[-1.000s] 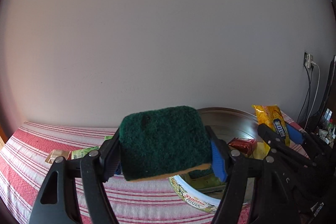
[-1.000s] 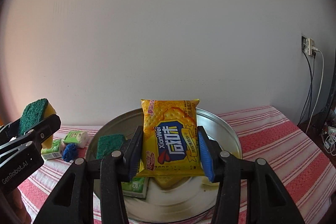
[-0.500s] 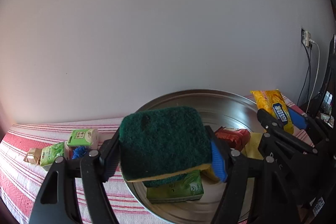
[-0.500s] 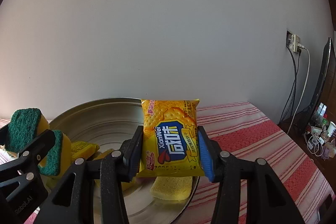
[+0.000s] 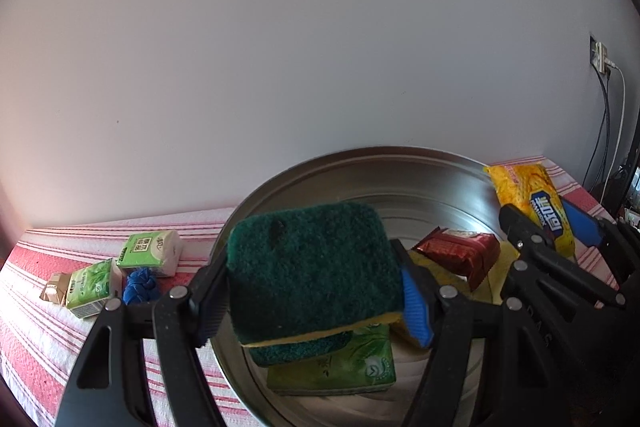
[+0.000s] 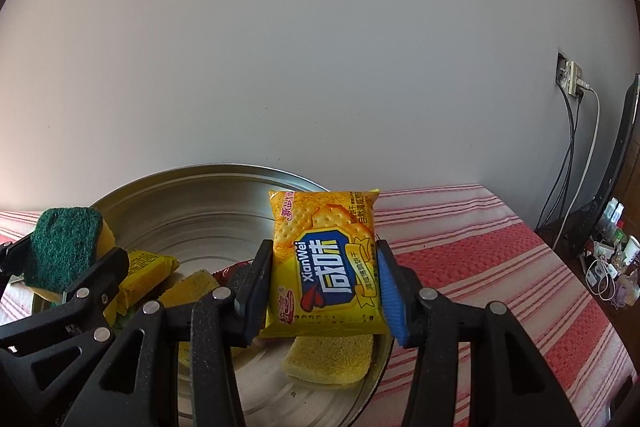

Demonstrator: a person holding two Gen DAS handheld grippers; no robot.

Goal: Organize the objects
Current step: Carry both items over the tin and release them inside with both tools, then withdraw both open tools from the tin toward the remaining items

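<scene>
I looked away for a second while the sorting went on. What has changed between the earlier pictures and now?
Both tools have come forward and down over the metal tray. The left tool brought its green sponge from above the striped cloth to over the tray; the right tool carried the yellow cracker packet toward the tray's right side. Nothing was let go or picked up: both grips are unchanged, and the items in the tray lie as before.

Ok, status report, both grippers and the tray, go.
Left gripper shut on green sponge. Right gripper shut on cracker packet. Both over metal tray, already crowded.
</scene>
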